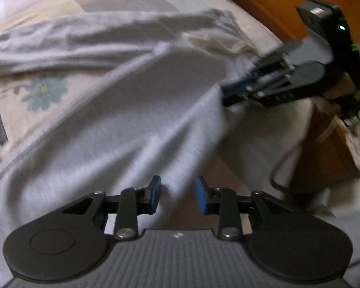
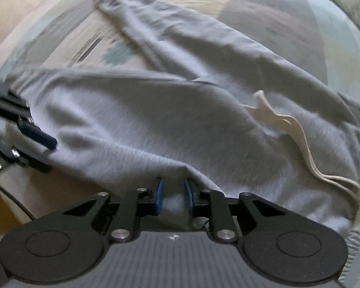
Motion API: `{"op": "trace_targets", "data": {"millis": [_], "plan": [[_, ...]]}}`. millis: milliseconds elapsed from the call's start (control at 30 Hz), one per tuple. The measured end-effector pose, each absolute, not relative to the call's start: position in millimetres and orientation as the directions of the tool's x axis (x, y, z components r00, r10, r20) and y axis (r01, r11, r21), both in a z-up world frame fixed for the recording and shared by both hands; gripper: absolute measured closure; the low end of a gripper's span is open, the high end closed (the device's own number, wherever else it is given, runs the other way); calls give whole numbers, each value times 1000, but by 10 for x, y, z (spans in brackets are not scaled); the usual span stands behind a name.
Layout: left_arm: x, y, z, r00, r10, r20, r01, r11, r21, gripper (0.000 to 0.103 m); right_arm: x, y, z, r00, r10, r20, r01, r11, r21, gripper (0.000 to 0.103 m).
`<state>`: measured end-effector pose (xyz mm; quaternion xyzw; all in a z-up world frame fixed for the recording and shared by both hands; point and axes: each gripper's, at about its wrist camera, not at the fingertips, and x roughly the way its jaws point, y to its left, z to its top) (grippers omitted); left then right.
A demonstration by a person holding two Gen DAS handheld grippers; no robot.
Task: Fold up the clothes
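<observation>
Light grey sweatpants [image 1: 136,110] lie spread on a bed, legs running away from me, with a white drawstring [image 2: 300,132] on the waist end. My left gripper [image 1: 177,187] is open, and a hanging fold of the cloth reaches into the gap between its blue pads [image 1: 156,194]. In the right wrist view the left gripper [image 2: 48,148] sits at the pants' left edge. My right gripper [image 2: 174,187] is shut on a bunched edge of the sweatpants [image 2: 156,124]. From the left wrist view the right gripper [image 1: 224,93] pulls that cloth up taut.
The bed is covered by a pale sheet [image 1: 44,91] with a teal flower print and broad pastel stripes. Orange-brown wooden furniture [image 1: 276,0] stands past the bed's right side, with a brown box [image 1: 331,148] and a dark cable [image 1: 276,170] lower down.
</observation>
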<state>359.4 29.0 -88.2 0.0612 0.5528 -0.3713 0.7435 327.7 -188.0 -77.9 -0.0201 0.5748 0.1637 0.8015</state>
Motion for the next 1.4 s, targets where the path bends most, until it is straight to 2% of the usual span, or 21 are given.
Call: {"op": "trace_targets", "data": {"millis": [100,200,333,433,567,700,833,967,1133,1333,1400], "plan": [[3791,253,-1049,157,-429,-889,563,779,-277,71,3393,-1925,-921,288,208,-935,-273,953,128,78],[3861,261,-1078,155,-443,-883,545,784,-297,71,3406,-1965,-924,299,207,-932,-269,955,126,78],[3757,303,-974,156,-421,-894,566,779,-268,70,3179,-1956,-694,345,234,-909,-323,939,119,77],[3593,316,-850,187,-389,-902,607,768,-205,68,2908,-1848,-571,333,252,-908,-450,889,82,77],[3304,303,-645,264,-325,-908,696,716,-54,65,2576,-1653,-581,317,225,-921,-662,748,-45,77],[3057,285,-498,311,-293,-904,764,643,55,65,2421,-1539,-508,350,225,-909,-752,646,-130,77],[2936,182,-559,237,-328,-915,811,585,1,65,2374,-1489,-416,334,270,-903,-779,618,-103,76],[2896,-40,-798,180,-369,-912,848,527,-46,65,2449,-1436,-636,312,253,-916,-781,617,-96,76],[2959,-234,-891,213,-426,-879,876,483,-22,65,2749,-1495,-849,326,249,-912,-738,669,-81,77],[3031,-440,-1013,239,-449,-861,905,425,30,62,3142,-1656,-977,247,305,-920,-626,774,89,79],[3067,-444,-1029,238,-452,-860,904,427,25,62,3124,-1660,-874,265,305,-915,-605,792,89,78]]}}
